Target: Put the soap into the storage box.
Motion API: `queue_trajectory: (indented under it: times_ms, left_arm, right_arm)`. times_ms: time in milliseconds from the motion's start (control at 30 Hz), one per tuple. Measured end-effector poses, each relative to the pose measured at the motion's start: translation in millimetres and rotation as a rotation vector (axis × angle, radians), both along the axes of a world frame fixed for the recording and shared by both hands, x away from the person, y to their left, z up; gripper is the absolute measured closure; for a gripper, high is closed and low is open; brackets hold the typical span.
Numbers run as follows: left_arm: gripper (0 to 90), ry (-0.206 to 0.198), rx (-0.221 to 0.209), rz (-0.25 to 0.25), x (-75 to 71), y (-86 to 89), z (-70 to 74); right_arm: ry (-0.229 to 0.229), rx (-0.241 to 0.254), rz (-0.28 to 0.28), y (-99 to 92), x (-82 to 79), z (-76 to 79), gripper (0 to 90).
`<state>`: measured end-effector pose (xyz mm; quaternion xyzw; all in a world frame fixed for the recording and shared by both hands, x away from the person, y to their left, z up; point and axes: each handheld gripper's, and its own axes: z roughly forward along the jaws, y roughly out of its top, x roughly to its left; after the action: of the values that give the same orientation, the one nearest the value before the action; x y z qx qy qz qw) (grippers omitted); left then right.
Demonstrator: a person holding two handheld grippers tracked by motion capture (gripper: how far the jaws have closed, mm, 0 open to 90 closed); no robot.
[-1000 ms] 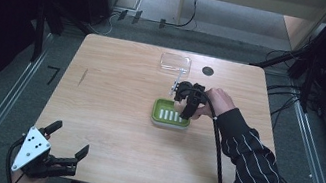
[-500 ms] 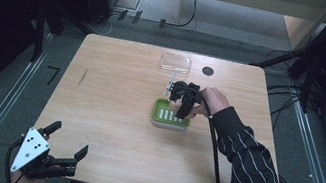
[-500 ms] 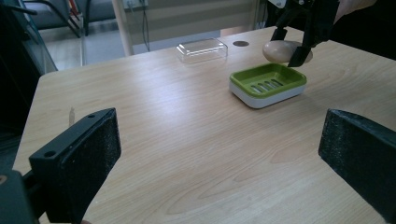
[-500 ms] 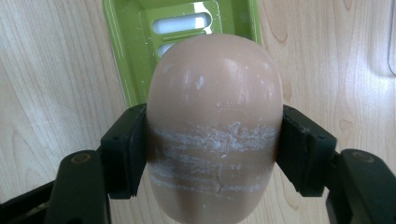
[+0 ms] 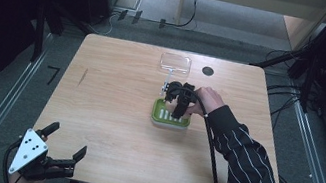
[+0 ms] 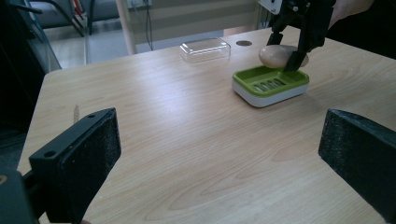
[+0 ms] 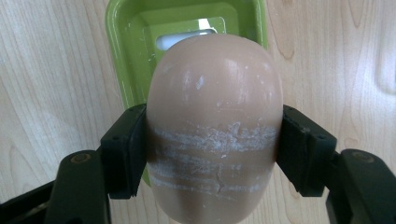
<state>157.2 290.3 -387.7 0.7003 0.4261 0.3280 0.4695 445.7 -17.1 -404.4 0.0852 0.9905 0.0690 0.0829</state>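
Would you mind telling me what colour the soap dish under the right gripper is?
The soap dish has a lime-green top tray on a white base, clearest in the left gripper view.

Light wood table (image 5: 111, 113): green soap dish (image 5: 170, 118) centre-right, clear lid (image 5: 175, 62) beyond, dark disc (image 5: 207, 71), perhaps hole.

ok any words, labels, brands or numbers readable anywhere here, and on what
None can be read. The soap bar in the right hand-held gripper bears only white scuff streaks, no stamp. The green soap dish, clear lid and wooden table carry no print.
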Motion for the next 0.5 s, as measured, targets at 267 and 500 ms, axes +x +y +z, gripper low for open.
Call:
queue_trajectory:
  times_ms: [267, 500]
  left_arm:
    - [0.0, 0.000, -0.002, 0.006, -1.7, 0.5, -0.1]
    - [0.0, 0.001, -0.001, 0.010, -3.0, 1.2, -0.1]
  right_arm:
    - [0.002, 0.008, 0.004, 5.8, 2.0, -8.1, 33.4]
    - [0.011, -0.006, 0.005, 9.3, 4.4, -17.5, 33.4]
